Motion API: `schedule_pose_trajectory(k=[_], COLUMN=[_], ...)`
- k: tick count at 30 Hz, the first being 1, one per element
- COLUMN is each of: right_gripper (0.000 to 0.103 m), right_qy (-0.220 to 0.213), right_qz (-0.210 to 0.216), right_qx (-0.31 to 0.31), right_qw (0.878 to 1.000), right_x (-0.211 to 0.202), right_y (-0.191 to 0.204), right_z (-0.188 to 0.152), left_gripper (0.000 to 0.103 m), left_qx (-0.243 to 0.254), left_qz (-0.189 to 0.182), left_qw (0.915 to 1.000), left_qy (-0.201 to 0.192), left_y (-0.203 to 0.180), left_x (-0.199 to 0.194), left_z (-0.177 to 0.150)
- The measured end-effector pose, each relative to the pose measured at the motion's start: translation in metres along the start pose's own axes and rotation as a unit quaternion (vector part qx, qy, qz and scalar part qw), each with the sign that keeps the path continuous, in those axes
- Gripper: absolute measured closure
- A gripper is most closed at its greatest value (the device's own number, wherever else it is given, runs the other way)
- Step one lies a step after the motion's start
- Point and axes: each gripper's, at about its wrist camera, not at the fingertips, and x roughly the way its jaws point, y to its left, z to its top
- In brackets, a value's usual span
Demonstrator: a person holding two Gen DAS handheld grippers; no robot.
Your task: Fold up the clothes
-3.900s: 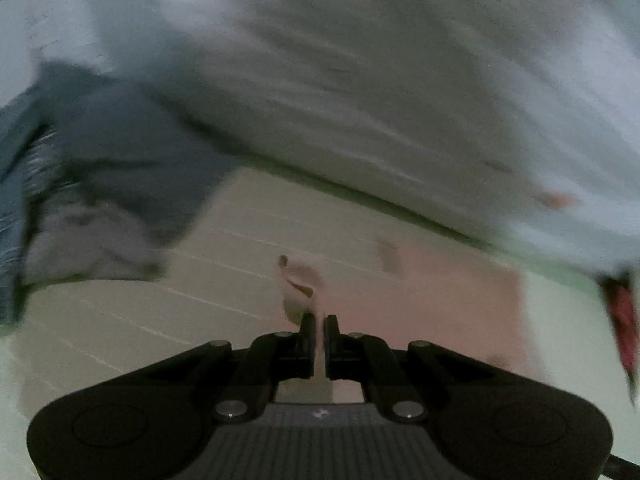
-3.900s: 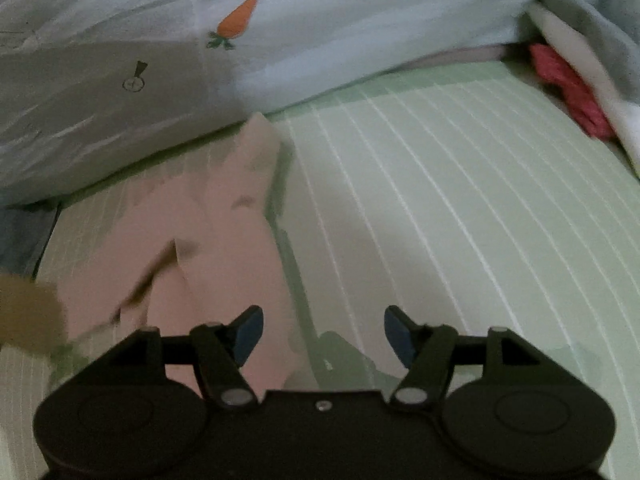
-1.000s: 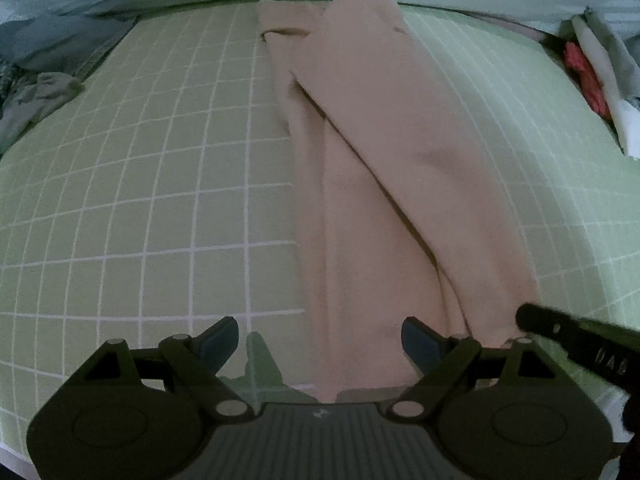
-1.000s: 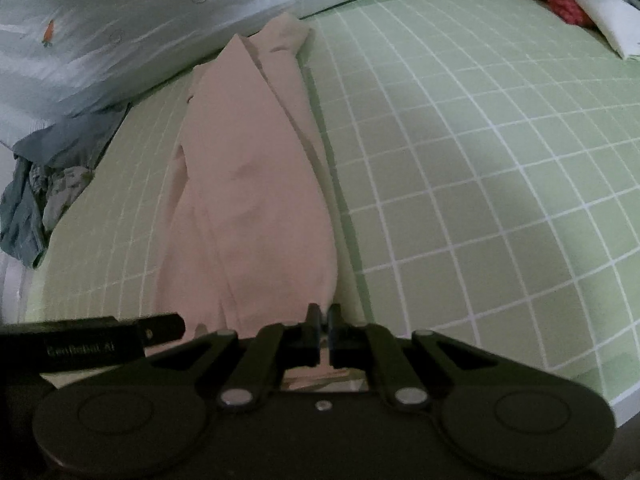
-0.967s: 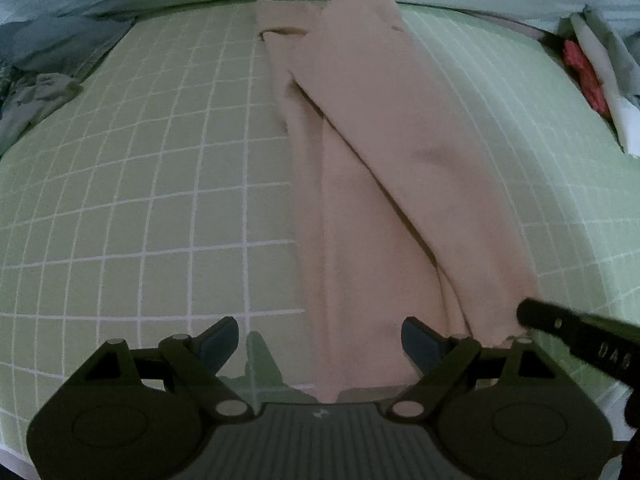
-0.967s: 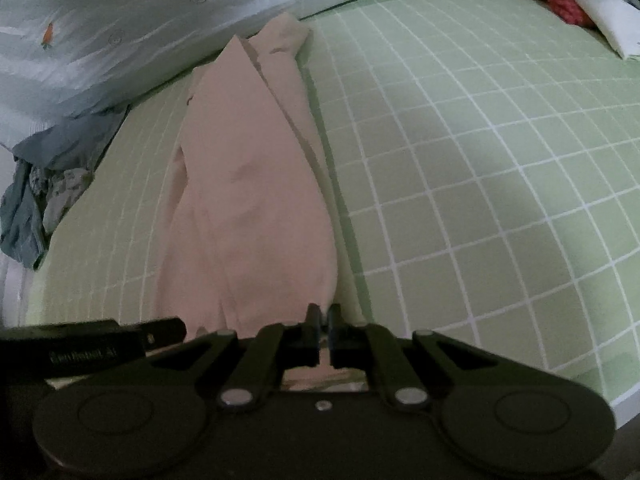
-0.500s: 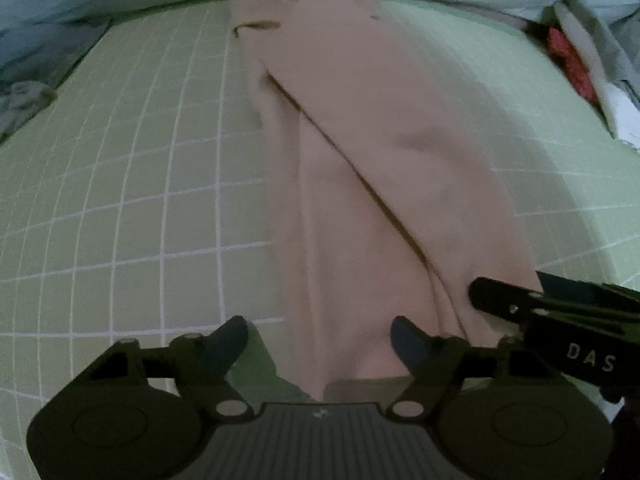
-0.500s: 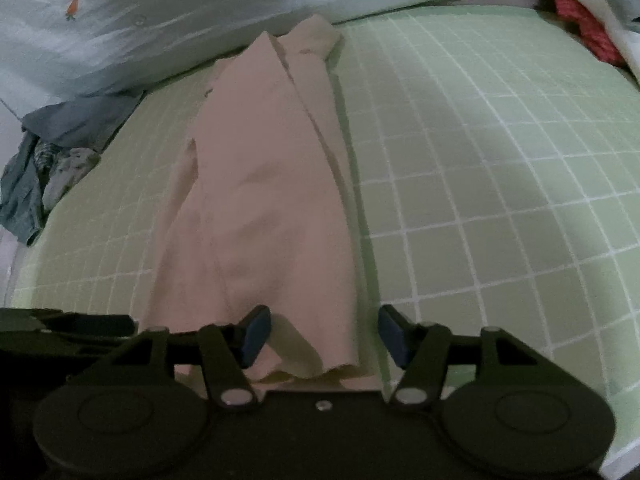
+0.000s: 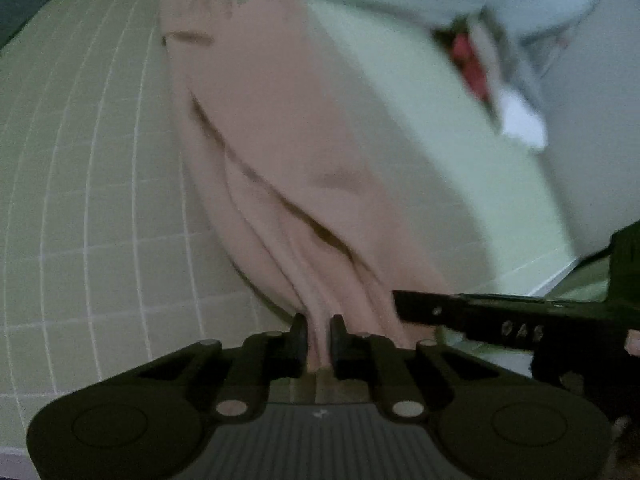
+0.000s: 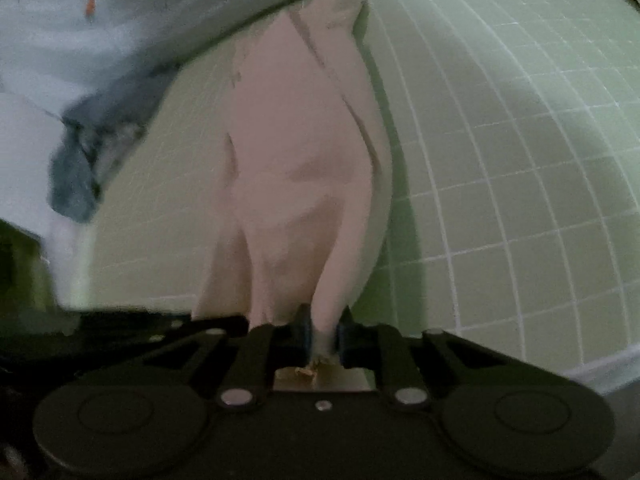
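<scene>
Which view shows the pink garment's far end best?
The right wrist view: the pink garment is sharper there, its far end meeting the pale bedding. The left wrist view shows the same cloth blurred, its far end smeared.

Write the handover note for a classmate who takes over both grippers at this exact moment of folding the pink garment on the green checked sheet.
Left gripper: jaws have just closed, now shut on the near end of the pink garment.
Right gripper: jaws have just closed too, shut on the same end beside it.
Garment: already folded lengthwise into a long strip running away across the green checked sheet; its near end is bunched and lifting, its far end lies by the pale quilt.
Other clothes lie heaped at the sheet's left edge.
Left to do, probably: carry the held end over to the far end, release, smooth.
</scene>
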Motion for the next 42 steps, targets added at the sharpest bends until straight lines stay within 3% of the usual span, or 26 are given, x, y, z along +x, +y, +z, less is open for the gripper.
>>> schedule_pose_trajectory(k=[5, 10, 15, 18, 25, 31, 34, 39, 42], right_gripper=[0.092, 0.092, 0.092, 0.092, 0.092, 0.092, 0.092, 0.089, 0.081], right_qy=[-0.068, -0.154, -0.203, -0.214, -0.192, -0.126, -0.115, -0.105, -0.105], right_qz=[0.067, 0.106, 0.117, 0.11, 0.073, 0.008, -0.003, -0.02, -0.037], right_qx=[-0.005, -0.039, -0.054, -0.052, -0.047, -0.002, -0.006, -0.03, -0.049], right_qw=[0.995, 0.982, 0.971, 0.969, 0.978, 0.992, 0.993, 0.994, 0.993], right_x=[-0.038, -0.064, -0.061, -0.047, 0.023, 0.102, 0.12, 0.132, 0.13], right_y=[0.021, 0.055, 0.075, 0.077, 0.072, 0.04, 0.033, 0.034, 0.042], right_z=[0.056, 0.123, 0.179, 0.204, 0.243, 0.241, 0.236, 0.236, 0.246], left_gripper=[0.091, 0.091, 0.091, 0.091, 0.091, 0.091, 0.092, 0.091, 0.089], left_qx=[0.011, 0.021, 0.03, 0.026, 0.008, -0.049, -0.078, -0.075, -0.08], left_qz=[-0.016, -0.018, -0.003, 0.004, 0.043, 0.106, 0.116, 0.124, 0.131], left_qw=[0.9948, 0.9813, 0.9708, 0.9703, 0.9795, 0.9864, 0.986, 0.985, 0.9828], left_qy=[-0.1, -0.191, -0.238, -0.24, -0.196, -0.115, -0.09, -0.093, -0.103], left_y=[-0.009, -0.03, -0.032, -0.025, 0.007, 0.053, 0.069, 0.067, 0.064], left_x=[-0.045, -0.076, -0.081, -0.075, -0.021, 0.054, 0.078, 0.08, 0.073], left_z=[0.059, 0.12, 0.176, 0.199, 0.242, 0.246, 0.237, 0.238, 0.243])
